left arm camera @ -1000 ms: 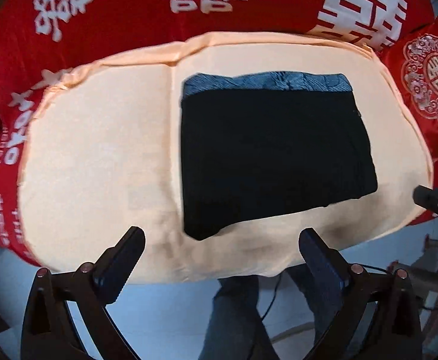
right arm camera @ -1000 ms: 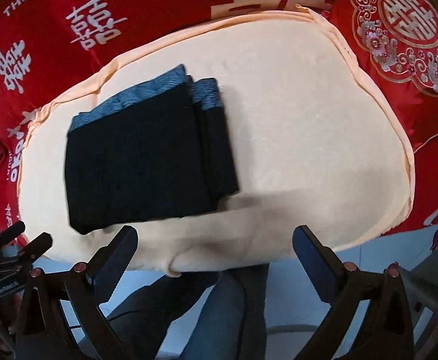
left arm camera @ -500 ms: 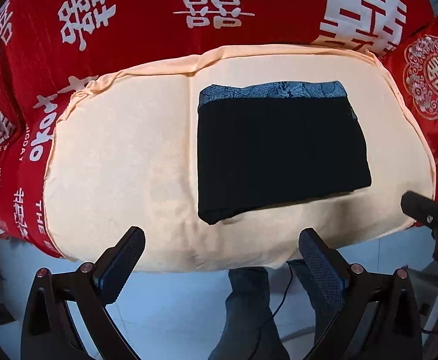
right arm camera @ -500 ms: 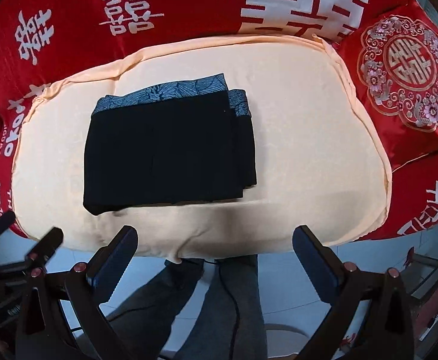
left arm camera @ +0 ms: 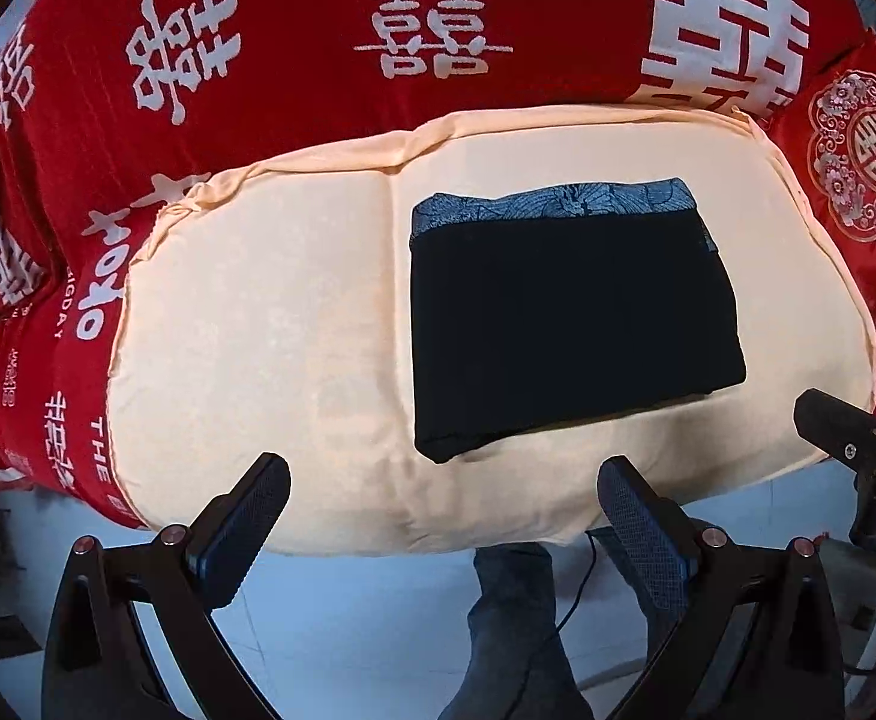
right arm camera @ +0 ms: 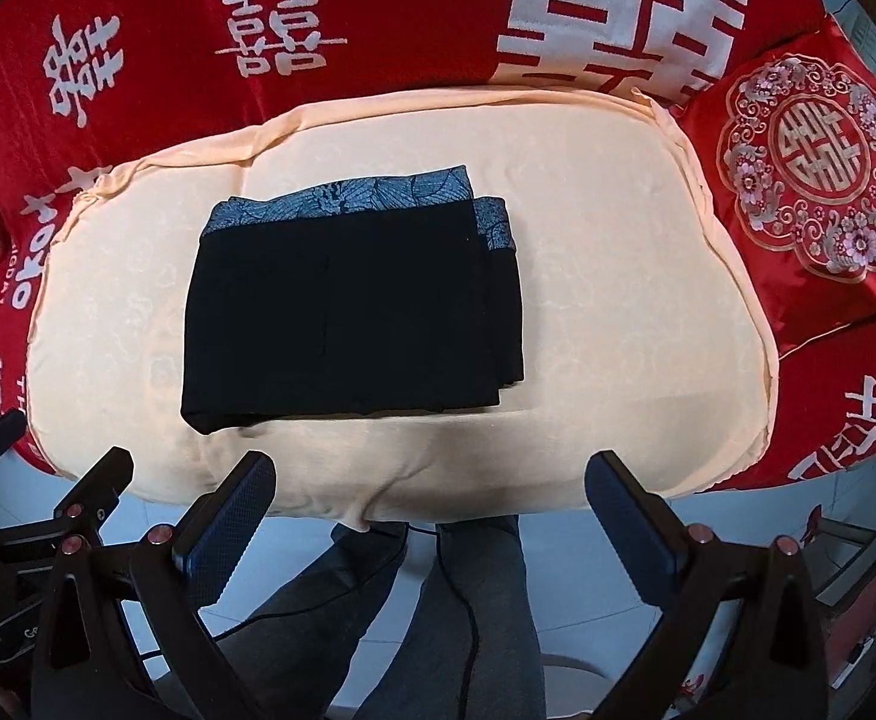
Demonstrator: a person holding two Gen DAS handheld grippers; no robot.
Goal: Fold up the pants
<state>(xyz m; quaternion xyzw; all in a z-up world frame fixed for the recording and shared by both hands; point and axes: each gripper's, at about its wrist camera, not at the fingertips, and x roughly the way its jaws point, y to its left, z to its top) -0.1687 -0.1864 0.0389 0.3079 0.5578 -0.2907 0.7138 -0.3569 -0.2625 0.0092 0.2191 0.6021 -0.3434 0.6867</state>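
The black pants [left arm camera: 564,324] lie folded into a flat rectangle on the peach cushion [left arm camera: 258,330], with a blue-grey patterned waistband along the far edge. They also show in the right wrist view [right arm camera: 348,312], with stacked layers visible at the right side. My left gripper [left arm camera: 444,516] is open and empty, held off the cushion's near edge, apart from the pants. My right gripper [right arm camera: 432,510] is open and empty, also back from the near edge. The right gripper's tip shows at the right of the left wrist view [left arm camera: 840,438], and the left gripper shows at the left of the right wrist view [right arm camera: 48,492].
A red cover with white characters [left arm camera: 432,30] lies under and behind the cushion [right arm camera: 618,300]. A red embroidered pillow [right arm camera: 810,168] stands at the right. A person's legs [right arm camera: 456,618] and a thin cable are below, over a pale floor.
Both grippers have drawn back and up from the cushion, so the cushion and pants look smaller and more of the red cover shows. The pants have not moved.
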